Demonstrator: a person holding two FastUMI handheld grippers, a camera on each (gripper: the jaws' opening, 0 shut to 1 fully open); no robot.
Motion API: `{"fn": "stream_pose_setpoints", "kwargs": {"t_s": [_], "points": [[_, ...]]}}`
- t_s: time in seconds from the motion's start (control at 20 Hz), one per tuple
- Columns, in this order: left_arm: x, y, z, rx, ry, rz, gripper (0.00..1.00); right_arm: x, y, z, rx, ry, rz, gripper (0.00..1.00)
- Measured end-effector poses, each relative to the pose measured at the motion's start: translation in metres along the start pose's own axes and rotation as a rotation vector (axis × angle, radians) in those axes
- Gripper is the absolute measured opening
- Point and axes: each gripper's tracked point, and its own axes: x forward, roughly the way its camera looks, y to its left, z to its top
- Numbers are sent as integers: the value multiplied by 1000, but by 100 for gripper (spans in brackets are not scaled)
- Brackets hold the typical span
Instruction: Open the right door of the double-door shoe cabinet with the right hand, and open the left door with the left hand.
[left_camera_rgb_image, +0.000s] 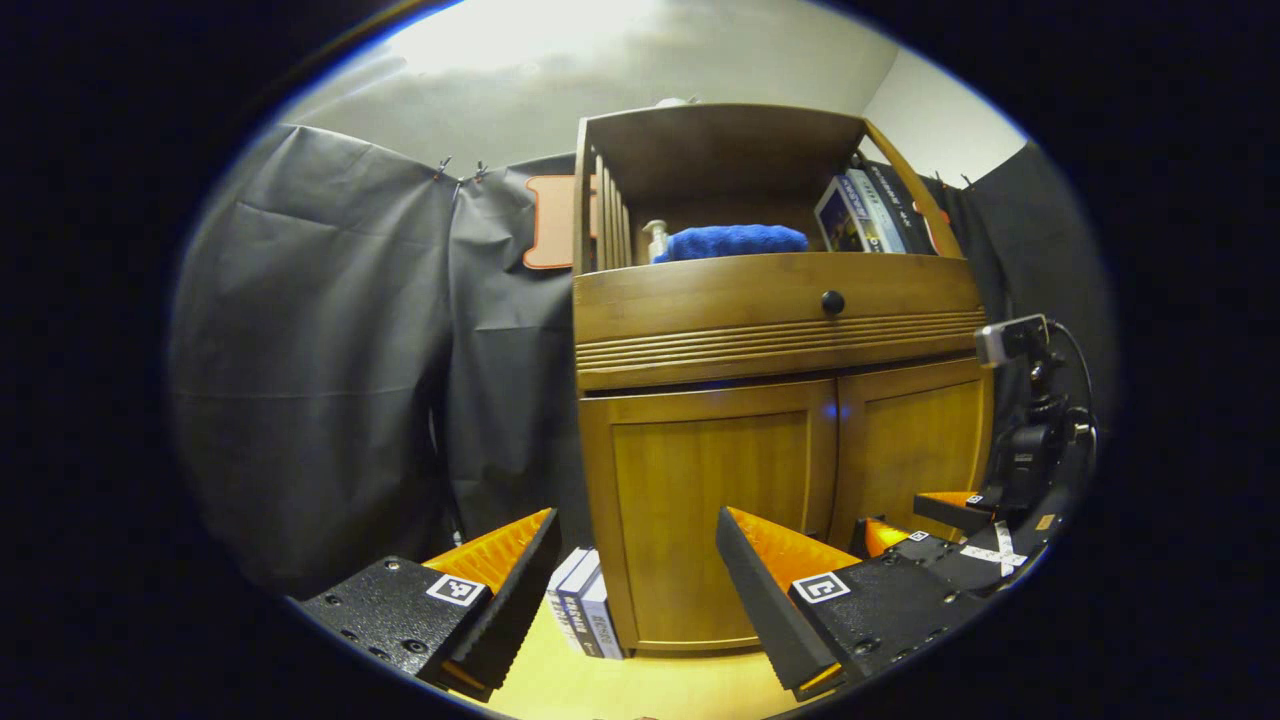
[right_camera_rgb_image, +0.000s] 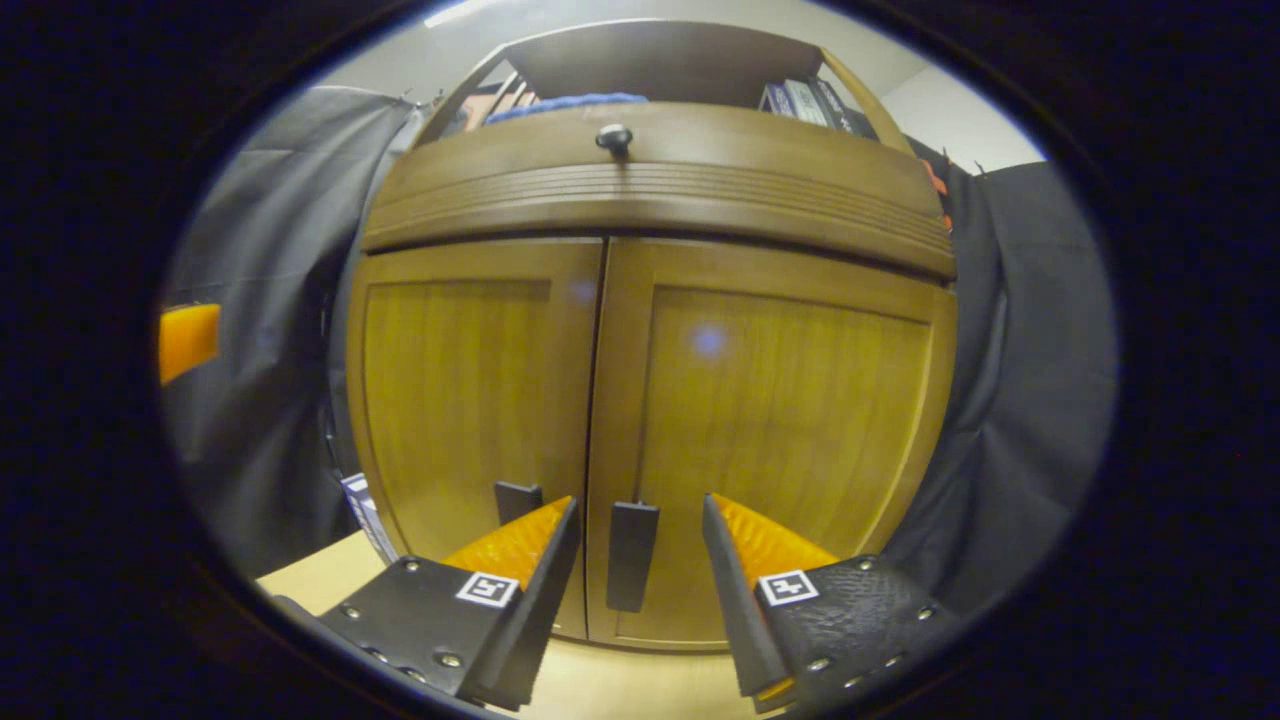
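The wooden shoe cabinet (left_camera_rgb_image: 770, 330) stands ahead with both doors closed. In the left gripper view, my left gripper (left_camera_rgb_image: 638, 515) is open and held a short way in front of the left door (left_camera_rgb_image: 710, 500), touching nothing. The right gripper (left_camera_rgb_image: 915, 525) shows low by the right door (left_camera_rgb_image: 915, 440). In the right gripper view, my right gripper (right_camera_rgb_image: 640, 505) is open close to the right door (right_camera_rgb_image: 790, 420), and that door's dark handle (right_camera_rgb_image: 632, 555) stands between its fingers, untouched. The left door's handle (right_camera_rgb_image: 517, 497) peeks out behind one finger.
A drawer with a dark knob (left_camera_rgb_image: 832, 301) sits above the doors. The open shelf holds a blue towel (left_camera_rgb_image: 735, 242), a small bottle (left_camera_rgb_image: 655, 240) and books (left_camera_rgb_image: 860, 210). More books (left_camera_rgb_image: 585, 605) lean against the cabinet's left side. A small camera on a stand (left_camera_rgb_image: 1010, 340) is at the right.
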Motion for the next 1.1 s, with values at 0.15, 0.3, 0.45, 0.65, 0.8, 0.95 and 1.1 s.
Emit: {"fn": "stream_pose_setpoints", "kwargs": {"t_s": [0.15, 0.3, 0.45, 0.65, 0.8, 0.95, 1.1], "points": [[0, 20, -7, 8, 18, 54, 94, 23, 2, -20, 21, 54, -6, 65], [1, 37, -10, 6, 27, 97, 94, 31, 3, -18, 26, 67, 6, 48], [2, 43, -14, 0, 36, 111, 94, 38, 12, -23, 40, 80, -1, 30], [4, 39, -15, -11, 39, 98, 95, 40, 11, -26, 97, 88, -11, 24], [4, 28, -15, -18, 40, 66, 95, 26, 8, -22, 91, 88, 7, 25], [5, 14, -15, -21, 37, 25, 95, 1, 3, -27, 98, 80, 11, 25], [5, -4, -15, -26, 38, -25, 95, -18, -4, -29, 98, 79, -9, 25]]}}
